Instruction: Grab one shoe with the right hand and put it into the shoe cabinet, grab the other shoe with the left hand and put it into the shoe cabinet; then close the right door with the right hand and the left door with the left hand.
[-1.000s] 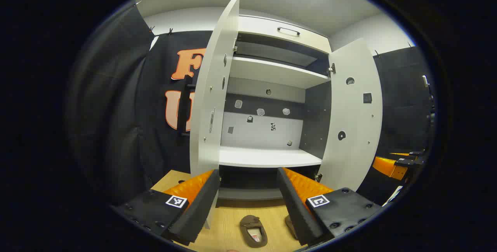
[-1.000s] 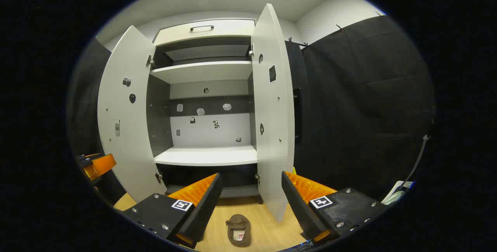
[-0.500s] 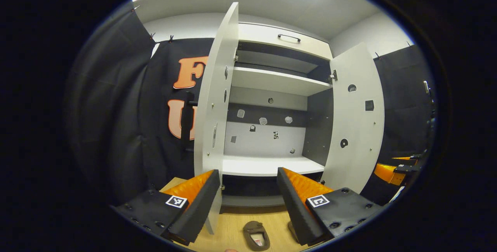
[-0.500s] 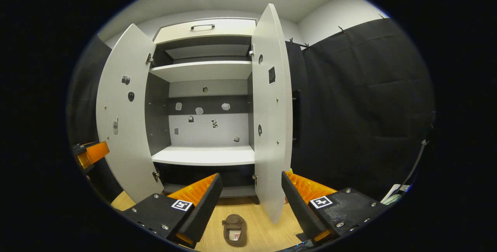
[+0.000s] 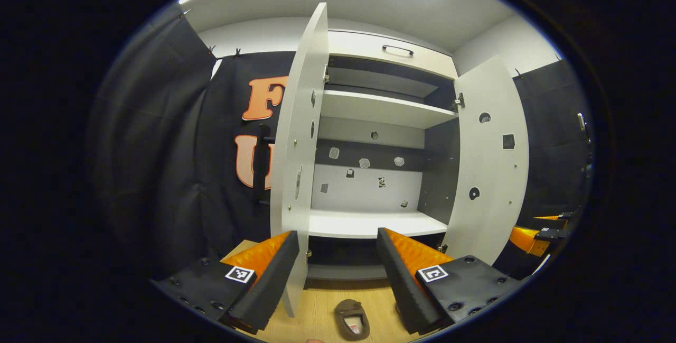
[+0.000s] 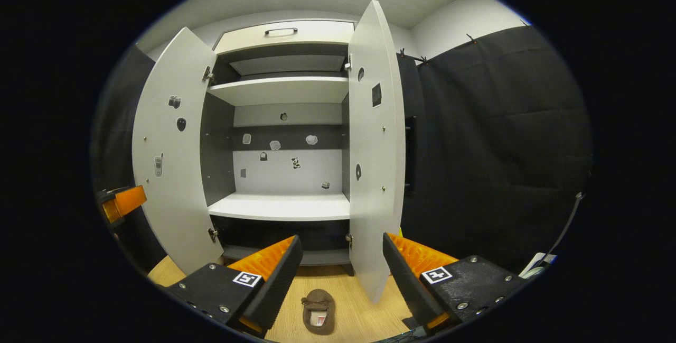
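Right gripper (image 6: pixel 338 279): jaws spread wide and empty, aimed low at the floor in front of the cabinet. Framed between its fingers lies a small brown soft slipper-like shoe (image 6: pixel 318 311), resting flat on the light wooden plank floor (image 6: pixel 364 316), just before the cabinet's open front and beside the lower edge of the right door. This framing suits a descent onto the shoe, which judging by the task is the first step and is not yet done.

Left gripper (image 5: pixel 338 274): likewise parted and holding nothing. Below it, near the bottom edge of the left gripper view, a brown shoe (image 5: pixel 352 319) lies on the same floor; the edge of a second one seems to peep from behind the finger beside it, though this is too hidden to confirm. The right gripper appears far off at the right edge of this view (image 5: pixel 533 232), and the left gripper at the left edge of the right gripper view (image 6: pixel 121 205).

Tall white shoe cabinet (image 6: pixel 285 86): both the left door (image 5: pixel 298 137) and the right door (image 6: pixel 375 147) stand swung wide, exposing bare white shelves (image 6: pixel 280 206) ready for the shoes. Small stickers dot the back panel and door insides.

Surroundings: black cloth walls, white ceiling with a strip light.
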`<state>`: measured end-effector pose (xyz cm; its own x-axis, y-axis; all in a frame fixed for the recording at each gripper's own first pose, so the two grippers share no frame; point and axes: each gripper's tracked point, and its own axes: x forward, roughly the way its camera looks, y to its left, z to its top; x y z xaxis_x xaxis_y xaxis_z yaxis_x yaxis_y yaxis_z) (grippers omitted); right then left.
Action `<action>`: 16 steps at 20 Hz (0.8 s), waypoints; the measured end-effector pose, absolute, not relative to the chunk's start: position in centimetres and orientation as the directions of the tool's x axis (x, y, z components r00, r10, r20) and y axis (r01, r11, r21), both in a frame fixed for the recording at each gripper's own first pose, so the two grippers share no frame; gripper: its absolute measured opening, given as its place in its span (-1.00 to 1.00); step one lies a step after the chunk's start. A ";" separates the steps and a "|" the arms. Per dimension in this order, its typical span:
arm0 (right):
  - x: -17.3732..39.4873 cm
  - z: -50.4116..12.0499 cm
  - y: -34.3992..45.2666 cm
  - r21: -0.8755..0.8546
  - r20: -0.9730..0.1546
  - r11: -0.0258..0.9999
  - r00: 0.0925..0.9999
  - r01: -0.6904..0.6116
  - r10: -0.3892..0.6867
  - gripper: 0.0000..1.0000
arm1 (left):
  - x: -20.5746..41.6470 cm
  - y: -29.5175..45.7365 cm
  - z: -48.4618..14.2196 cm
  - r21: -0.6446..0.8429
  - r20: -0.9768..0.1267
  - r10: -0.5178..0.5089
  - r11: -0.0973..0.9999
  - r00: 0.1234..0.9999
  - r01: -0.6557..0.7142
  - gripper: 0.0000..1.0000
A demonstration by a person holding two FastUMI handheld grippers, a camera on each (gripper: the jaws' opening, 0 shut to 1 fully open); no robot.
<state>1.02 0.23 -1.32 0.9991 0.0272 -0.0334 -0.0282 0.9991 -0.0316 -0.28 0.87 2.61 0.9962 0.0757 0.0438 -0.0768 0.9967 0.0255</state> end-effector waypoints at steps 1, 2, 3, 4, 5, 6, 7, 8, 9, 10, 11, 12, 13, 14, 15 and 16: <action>1.2 -1.9 0.2 -0.031 -0.042 0.999 0.999 -0.023 0.021 0.89 | -0.3 0.8 2.5 0.027 0.043 0.073 0.997 0.996 -0.074 0.92; 1.4 -2.8 0.3 -0.032 -0.057 0.999 0.998 -0.020 0.019 0.88 | -0.3 0.9 2.4 0.029 0.037 0.075 0.997 0.997 -0.076 0.94; 1.5 -3.9 0.6 -0.035 -0.076 0.999 0.997 -0.025 0.022 0.88 | -0.3 1.0 2.3 0.032 0.034 0.082 0.996 0.996 -0.083 0.94; 1.8 -4.9 0.9 -0.042 -0.094 0.999 0.995 -0.030 0.026 0.89 | -0.4 1.1 2.2 0.032 0.032 0.088 0.996 0.996 -0.089 0.92; 1.9 -6.2 1.1 -0.051 -0.115 0.998 0.993 -0.035 0.028 0.88 | -0.4 1.1 2.0 0.029 0.026 0.092 0.995 0.995 -0.093 0.93; 2.2 -7.7 1.4 -0.057 -0.141 0.997 0.989 -0.044 0.035 0.89 | -0.5 1.3 1.8 0.028 0.019 0.096 0.995 0.995 -0.097 0.99; 2.3 -9.5 1.9 -0.056 -0.181 0.997 0.982 -0.059 0.048 0.89 | -0.9 1.9 1.4 0.027 0.013 0.104 0.994 0.994 -0.105 0.97; 2.5 -11.4 2.3 -0.058 -0.223 0.996 0.973 -0.069 0.054 0.87 | -1.1 2.6 1.2 0.029 0.011 0.117 0.993 0.993 -0.117 0.94; 2.7 -13.4 2.5 -0.062 -0.264 0.995 0.963 -0.078 0.059 0.83 | -1.4 3.0 1.1 0.033 0.007 0.129 0.991 0.992 -0.129 0.94; 3.1 -15.1 2.6 -0.066 -0.298 0.995 0.953 -0.080 0.056 0.73 | -1.4 3.3 1.0 0.038 0.005 0.141 0.989 0.990 -0.141 0.93; 3.5 -17.3 2.7 -0.064 -0.335 0.994 0.940 -0.084 0.058 0.68 | -1.6 3.6 0.9 0.040 0.003 0.152 0.988 0.988 -0.152 0.87; 3.9 -19.2 2.8 -0.062 -0.371 0.994 0.927 -0.085 0.056 0.56 | -1.8 3.9 0.8 0.043 0.002 0.161 0.986 0.987 -0.161 0.94; 4.2 -21.3 2.9 -0.058 -0.407 0.995 0.912 -0.086 0.055 0.50 | -1.9 4.2 0.6 0.045 -0.001 0.171 0.984 0.985 -0.171 0.89; 4.4 -23.4 3.1 -0.054 -0.444 0.995 0.894 -0.088 0.055 0.41 | -2.1 4.5 0.4 0.048 -0.004 0.181 0.982 0.984 -0.180 0.93; 4.8 -25.5 3.0 -0.055 -0.476 0.994 0.878 -0.090 0.053 0.39 | -2.2 4.8 0.2 0.050 -0.007 0.187 0.981 0.982 -0.187 0.92; 5.1 -27.6 2.9 -0.062 -0.505 0.994 0.862 -0.095 0.051 0.29 | -2.4 5.1 0.1 0.052 -0.005 0.193 0.980 0.981 -0.192 0.93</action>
